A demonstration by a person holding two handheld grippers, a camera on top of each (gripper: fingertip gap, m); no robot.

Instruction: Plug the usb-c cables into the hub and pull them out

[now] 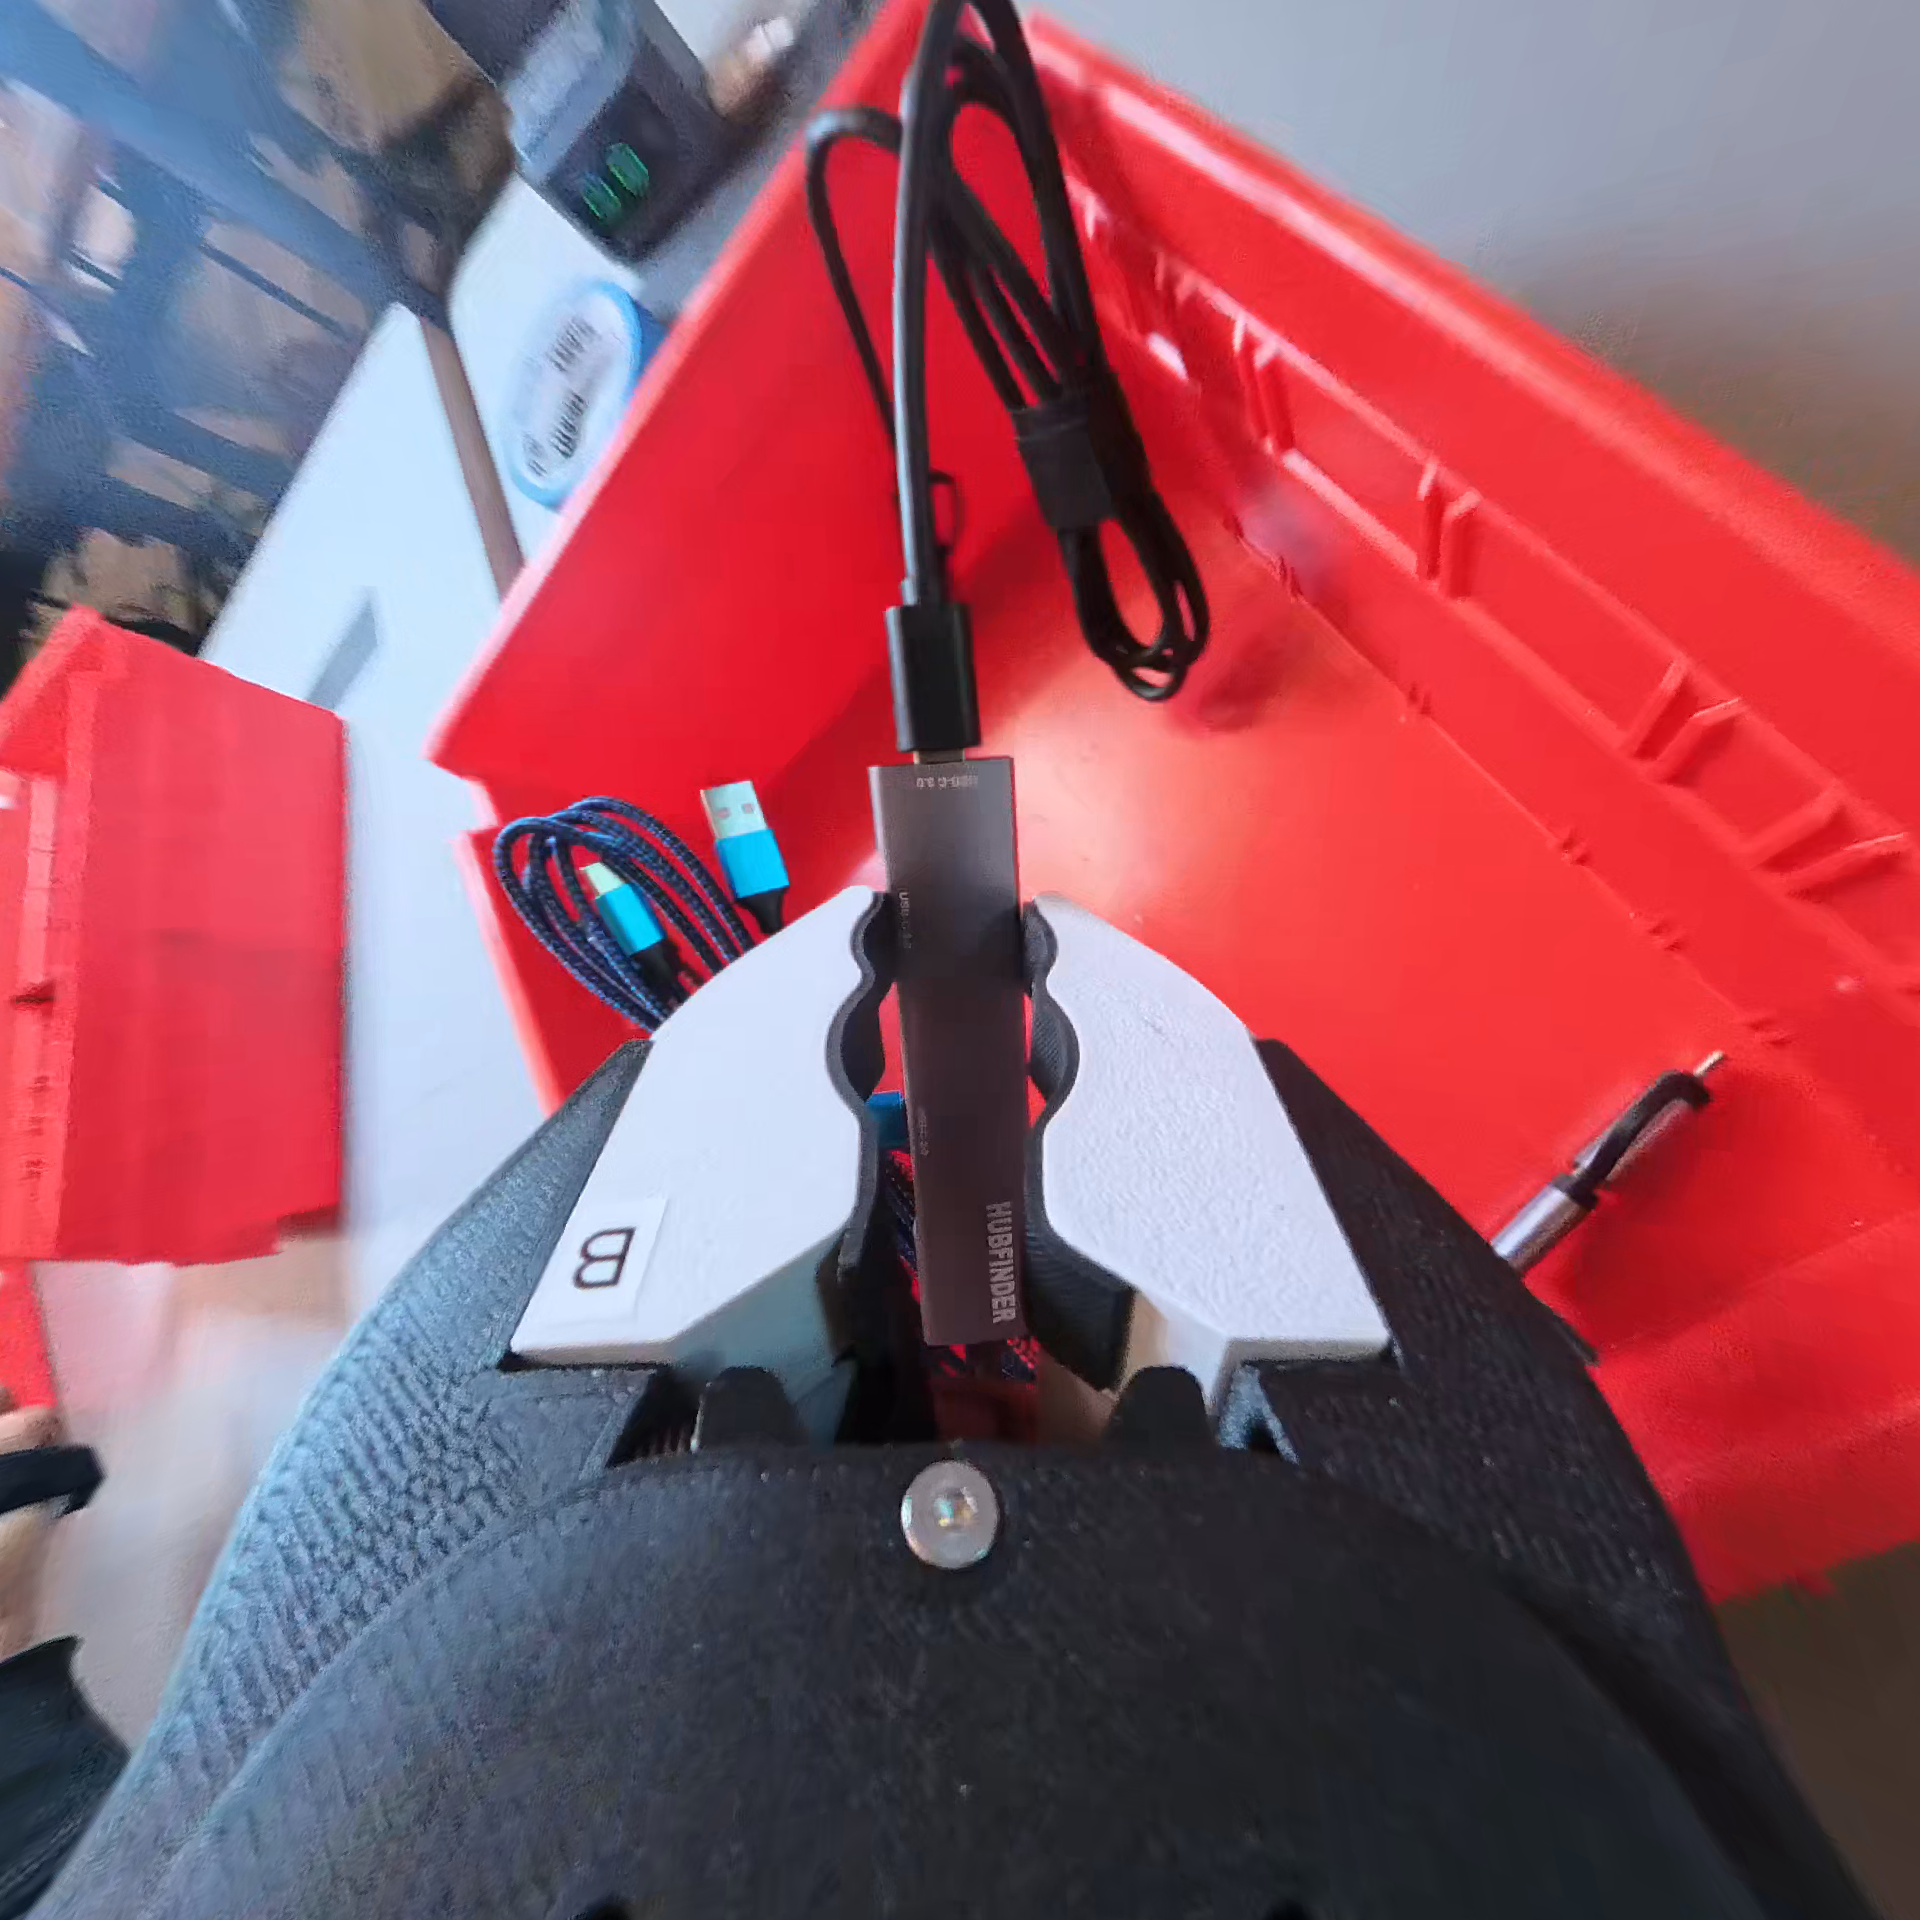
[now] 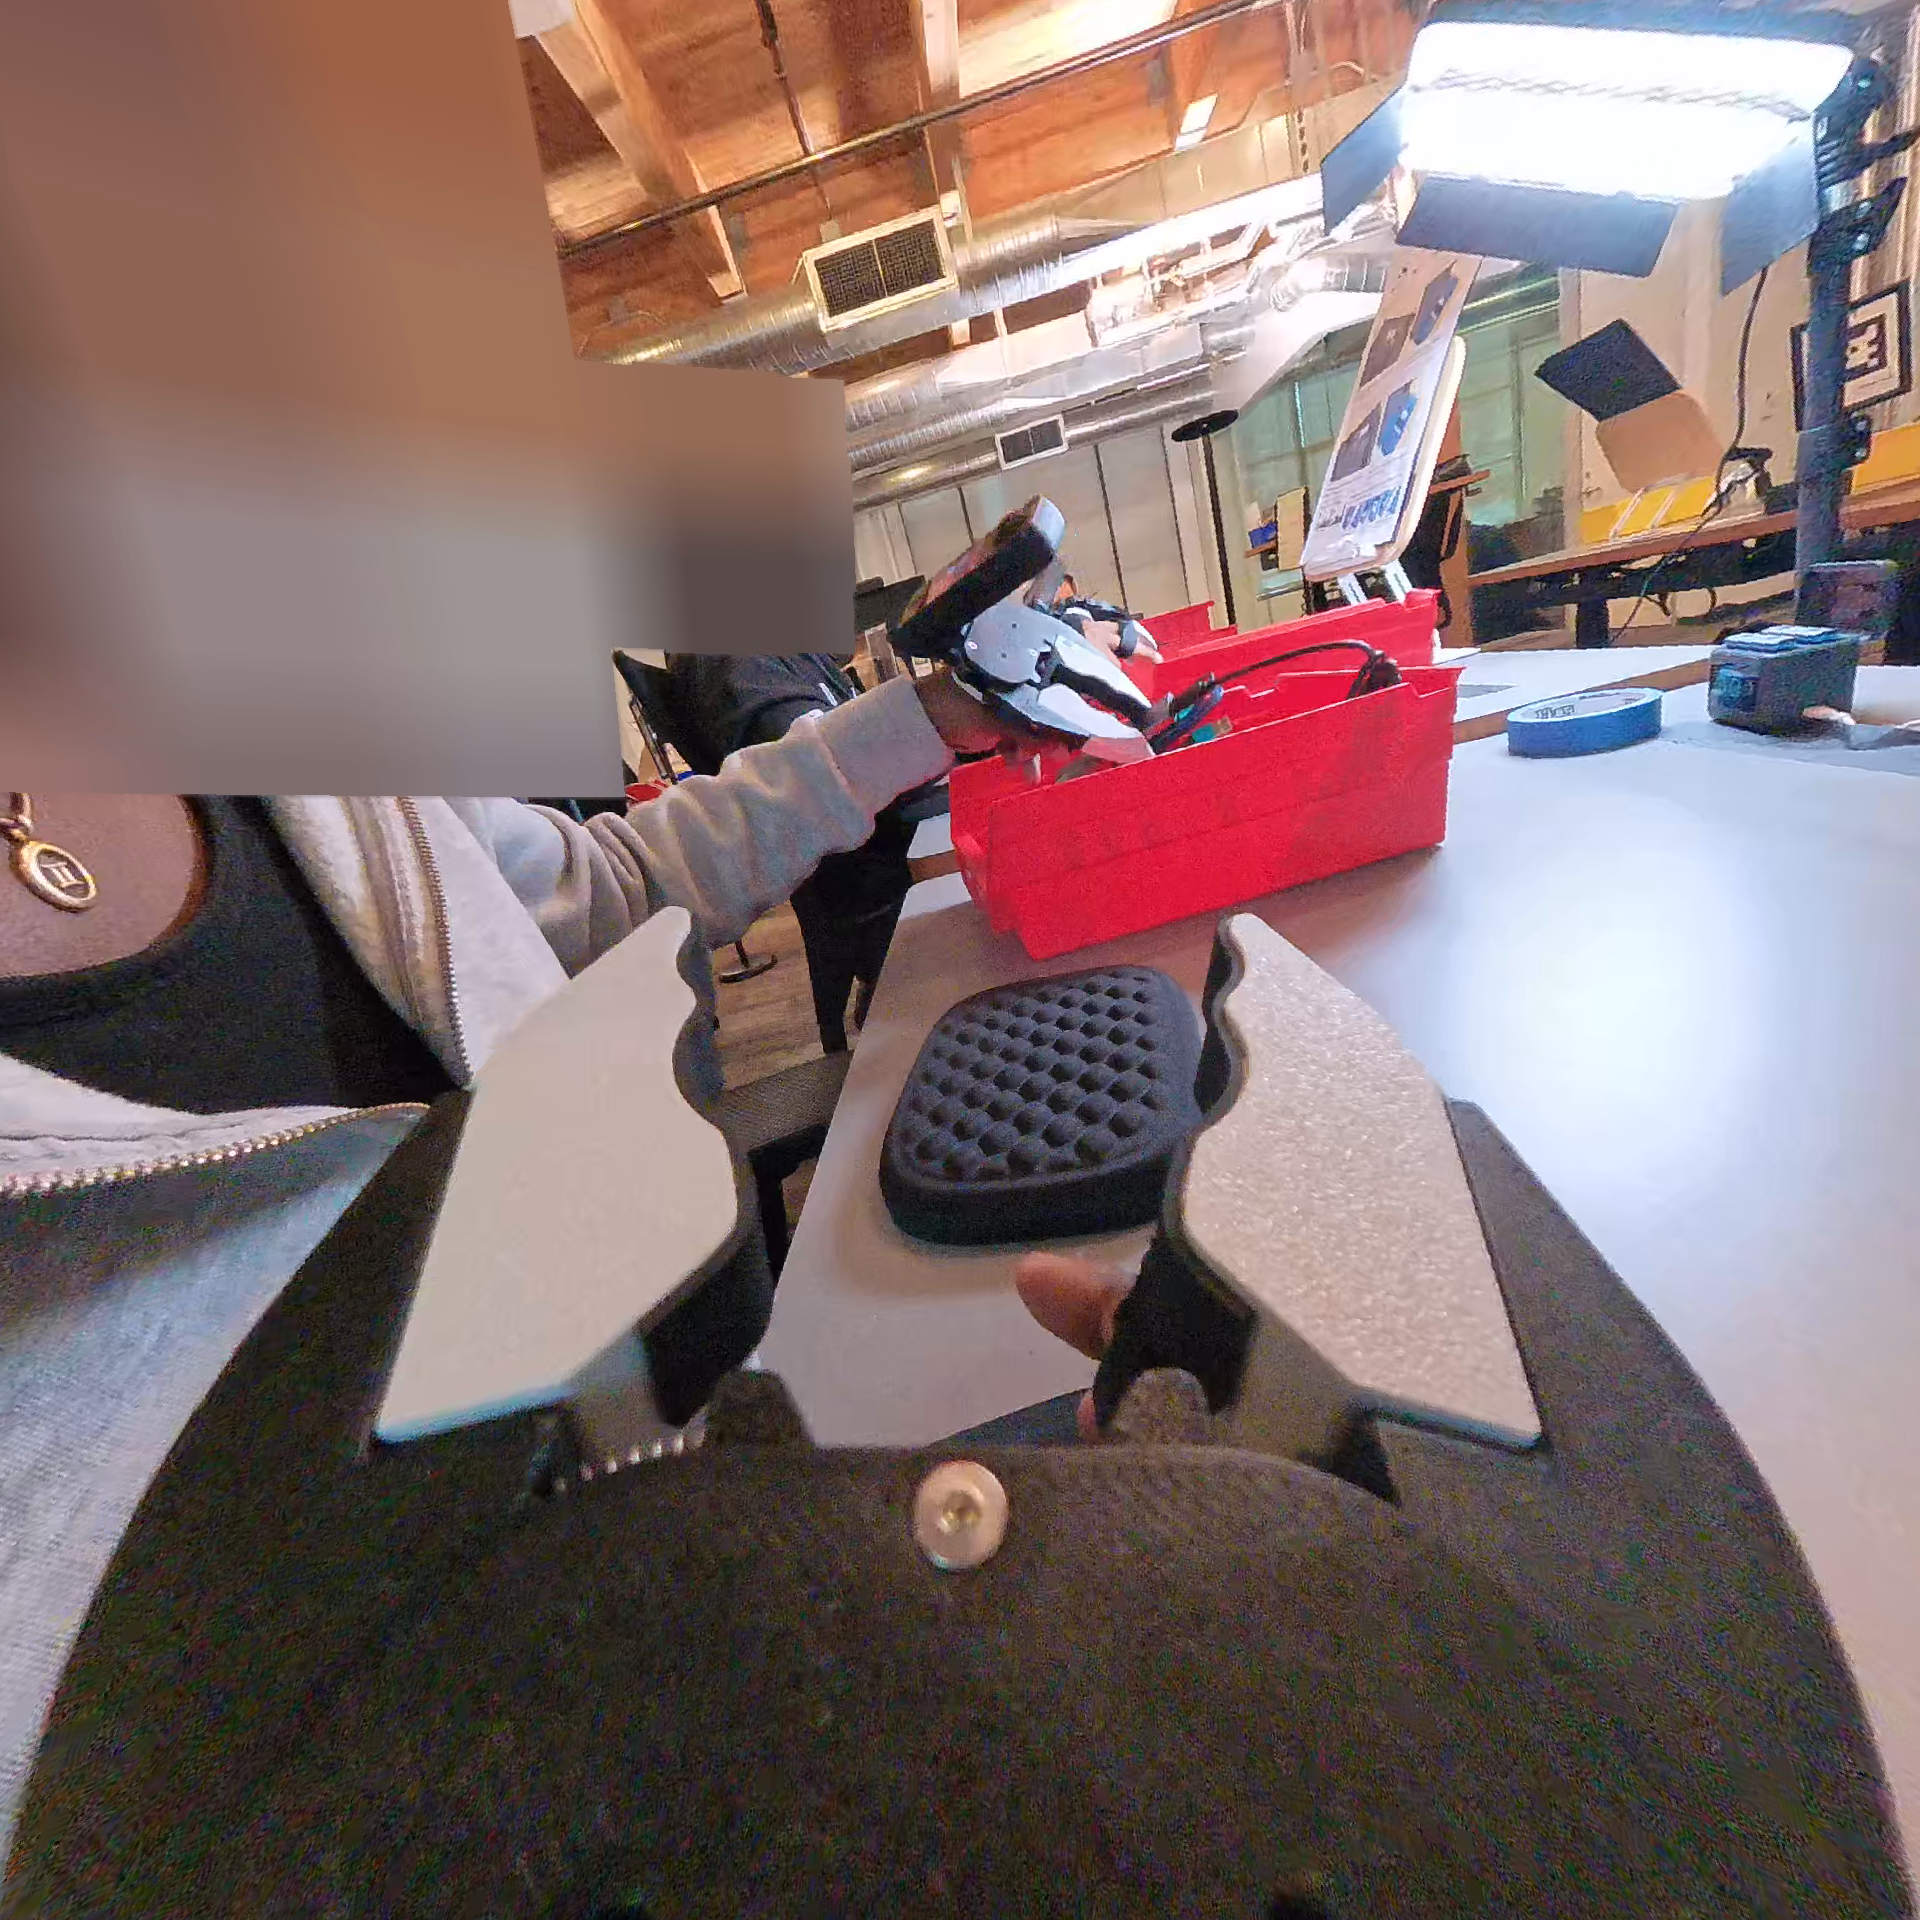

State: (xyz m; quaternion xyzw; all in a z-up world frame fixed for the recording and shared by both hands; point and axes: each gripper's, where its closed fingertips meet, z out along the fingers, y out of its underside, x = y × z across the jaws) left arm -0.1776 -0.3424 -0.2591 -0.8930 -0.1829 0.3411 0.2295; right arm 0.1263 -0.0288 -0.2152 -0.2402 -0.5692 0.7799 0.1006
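Observation:
My left gripper [image 1: 951, 920] is shut on a slim grey hub [image 1: 956, 1039] and holds it over a red bin [image 1: 1403, 831]. A black usb-c cable's plug [image 1: 933, 665] sits in the hub's far end, and its bundled length [image 1: 1049, 416] hangs into the bin. A blue braided cable [image 1: 623, 914] with light-blue plugs lies at the bin's left. A silver plug on a black lead [image 1: 1600, 1164] lies at the right. My right gripper [image 2: 961, 956] is open and empty over the table's near edge, apart from the bin [image 2: 1216, 831]. The left gripper [image 2: 1049, 675] shows far off over that bin.
A black dimpled pad [image 2: 1039, 1101] lies on the grey table [image 2: 1610, 1039] between my right fingers. A blue tape roll [image 2: 1584, 720] and a dark box [image 2: 1782, 681] stand at the back right. Another red bin [image 1: 166, 987] sits left. A person's grey sleeve [image 2: 727, 831] reaches across. There is about 45 cm between the tips of the two grippers.

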